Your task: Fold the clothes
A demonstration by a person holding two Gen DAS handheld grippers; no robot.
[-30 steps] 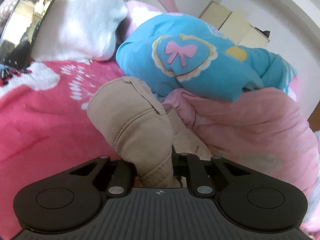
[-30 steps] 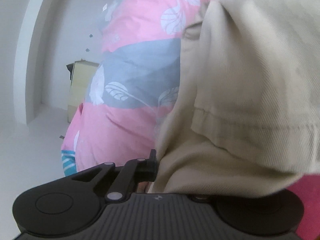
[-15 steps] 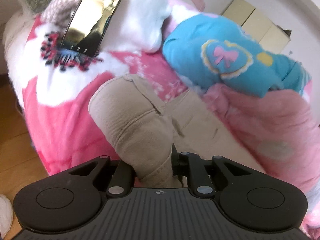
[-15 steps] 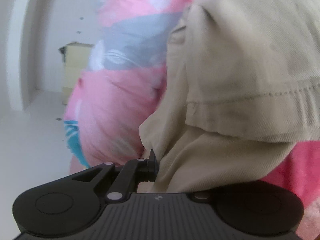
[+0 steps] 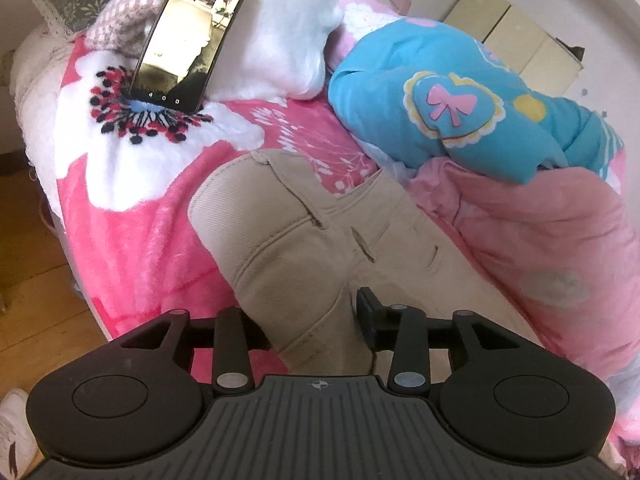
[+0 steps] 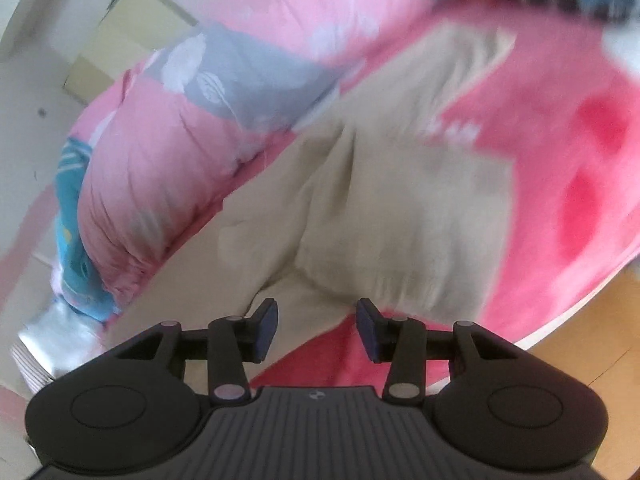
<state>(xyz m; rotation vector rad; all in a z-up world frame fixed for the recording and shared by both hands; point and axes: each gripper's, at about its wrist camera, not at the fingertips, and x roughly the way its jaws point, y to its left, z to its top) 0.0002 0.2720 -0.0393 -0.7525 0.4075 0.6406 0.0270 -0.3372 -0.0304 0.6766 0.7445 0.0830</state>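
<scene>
Beige trousers lie folded on the pink flowered blanket. My left gripper sits low at their near edge and its jaws are opening. A fold of the beige cloth still stands between the fingers; the right fingertip is just clear of it and the left one is hidden behind it. In the blurred right wrist view the trousers spread out on the blanket. My right gripper hovers over their near hem, its jaws opening with nothing between them.
A phone leans on a white fluffy pillow at the back. A blue garment rests on a rolled pink quilt right of the trousers. Wooden floor lies past the bed's left edge, pale boxes by the wall.
Both grippers were shut on the beige trousers and have opened. The right one pulled back and up, leaving the cloth lying on the blanket. The left one drew back earlier, then stayed put.
</scene>
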